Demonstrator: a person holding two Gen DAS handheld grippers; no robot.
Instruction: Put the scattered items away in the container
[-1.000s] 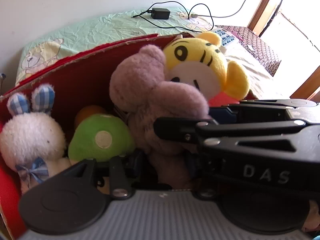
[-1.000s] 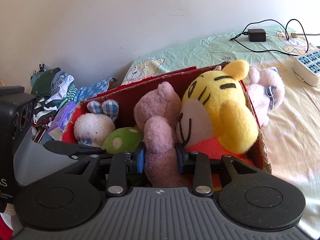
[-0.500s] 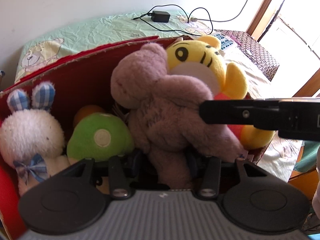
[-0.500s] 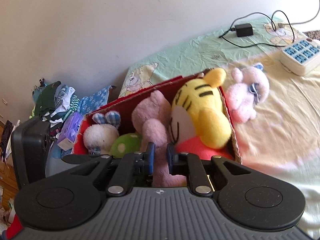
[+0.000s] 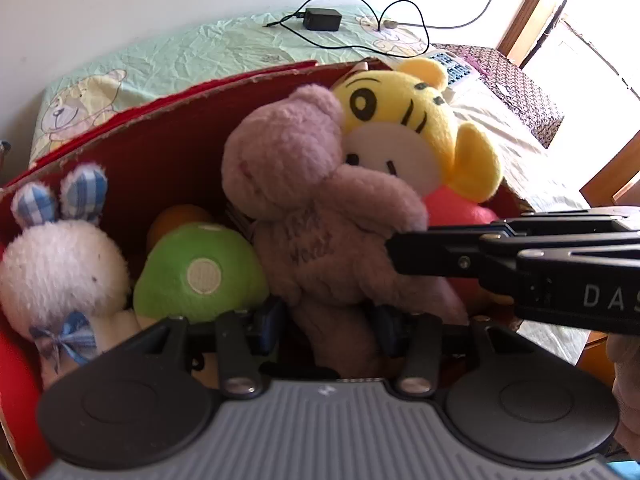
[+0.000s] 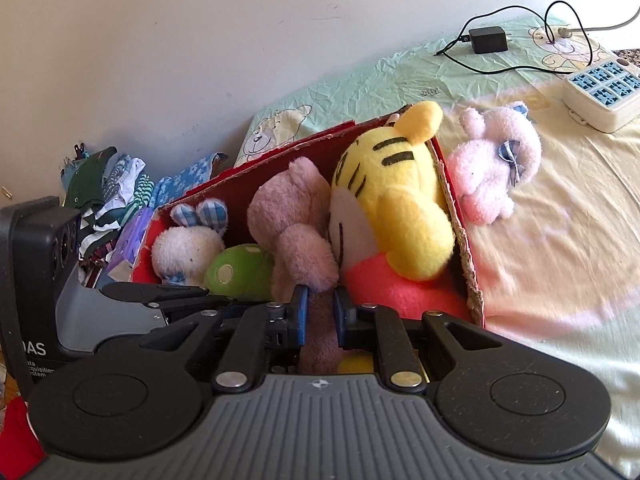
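Red cardboard box [image 6: 460,216] on the bed [image 6: 560,208], packed with soft toys.

Contents, left to right in the left wrist view: white bunny [image 5: 60,264] with checked blue ears against the left wall; green mushroom plush [image 5: 200,276] beside it, an orange item partly hidden behind; mauve teddy bear [image 5: 316,216] upright in the middle; yellow tiger plush [image 5: 412,136] pressed against the bear's right side, head above the box rim.

Left claw [image 5: 324,320]: blue-padded fingers apart, one on either side of the bear's lower body; contact with the plush cannot be told.

Right claw [image 6: 320,312]: pads drawn close together with a narrow strip of the bear's mauve plush pinched between them, below the bear's arm. Seen from the left wrist view, right claw [image 5: 404,256] enters side-on, tip at the bear's flank.

Outside the box: pink bunny [image 6: 496,160] lying on the bed, touching the box's right wall. Power strip [image 6: 600,88] farther right, well apart. Black charger [image 6: 488,40] with cable near the wall. Pile of clothes [image 6: 116,188] left of the box.
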